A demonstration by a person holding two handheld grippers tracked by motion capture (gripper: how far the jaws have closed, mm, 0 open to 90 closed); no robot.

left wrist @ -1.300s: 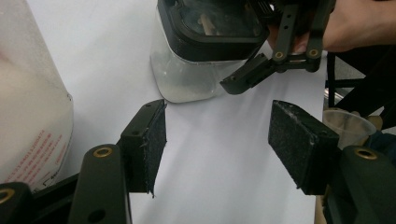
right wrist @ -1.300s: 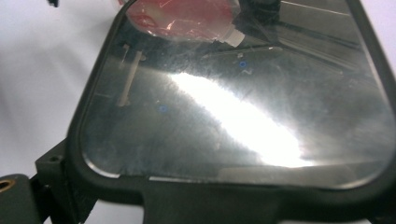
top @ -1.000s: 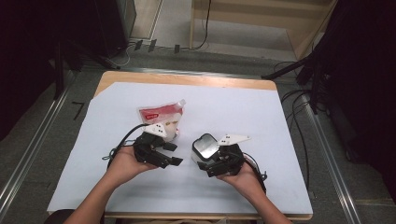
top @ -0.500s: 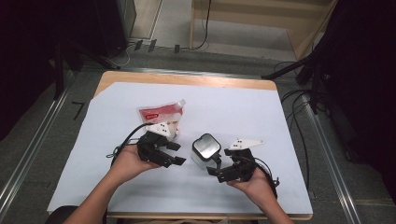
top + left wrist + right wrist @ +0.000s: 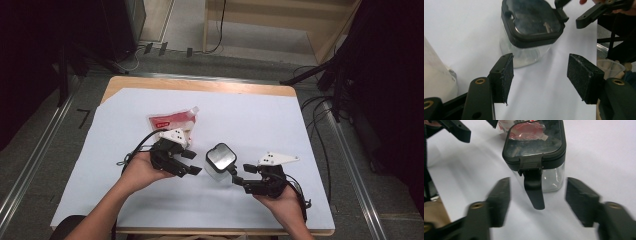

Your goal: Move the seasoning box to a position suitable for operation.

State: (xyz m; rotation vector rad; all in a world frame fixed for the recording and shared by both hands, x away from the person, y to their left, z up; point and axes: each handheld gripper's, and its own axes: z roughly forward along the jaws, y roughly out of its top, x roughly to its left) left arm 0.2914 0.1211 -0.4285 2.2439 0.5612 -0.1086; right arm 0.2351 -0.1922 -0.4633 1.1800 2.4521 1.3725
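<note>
Container (image 5: 220, 161): clear square body, black lid, latch hanging open.

High view: fixed above the near edge, facing forward and down over the whole table (image 5: 310, 125). Both gripper views sit low and close, aimed from 9 and 3 o'clock at the clear container (image 5: 220, 161) (image 5: 529, 32) (image 5: 539, 152), which all three share.
</note>
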